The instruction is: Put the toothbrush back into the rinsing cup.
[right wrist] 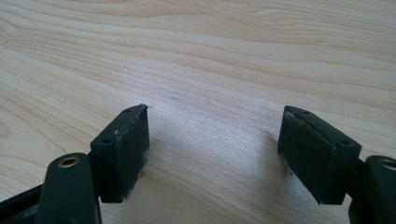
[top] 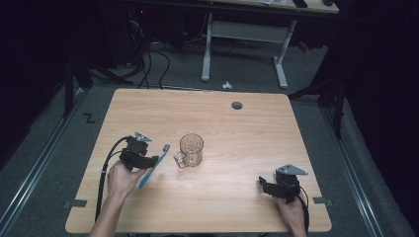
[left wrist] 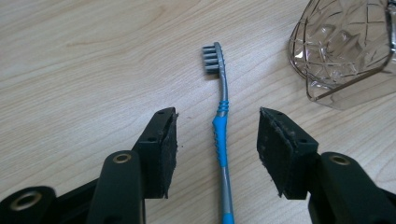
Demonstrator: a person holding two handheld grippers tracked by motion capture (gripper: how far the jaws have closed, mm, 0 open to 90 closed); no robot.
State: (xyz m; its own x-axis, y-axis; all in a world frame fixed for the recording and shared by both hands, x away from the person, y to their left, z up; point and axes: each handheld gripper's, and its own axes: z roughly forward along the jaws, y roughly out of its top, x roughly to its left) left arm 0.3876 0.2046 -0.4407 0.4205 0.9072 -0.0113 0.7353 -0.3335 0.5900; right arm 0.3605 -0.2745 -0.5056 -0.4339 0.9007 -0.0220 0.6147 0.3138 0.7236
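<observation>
The left claw (left wrist: 217, 154) stood released astride the toothbrush (left wrist: 221, 135), which lay flat on the desk (top: 237, 133) left of the glass mug (top: 190, 150). Grasp step: next, clench on the handle. The right claw (right wrist: 212, 154) rested released, empty.

A lab: dark curtains, floor rails (top: 37, 163), tangled cables (top: 148, 59).

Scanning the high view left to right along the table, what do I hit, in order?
left gripper → toothbrush → glass mug → right gripper. The toothbrush lies flat between the left gripper's open jaws, not clamped; the mug stands just beyond its head; the right gripper sits apart, open over bare table.
</observation>
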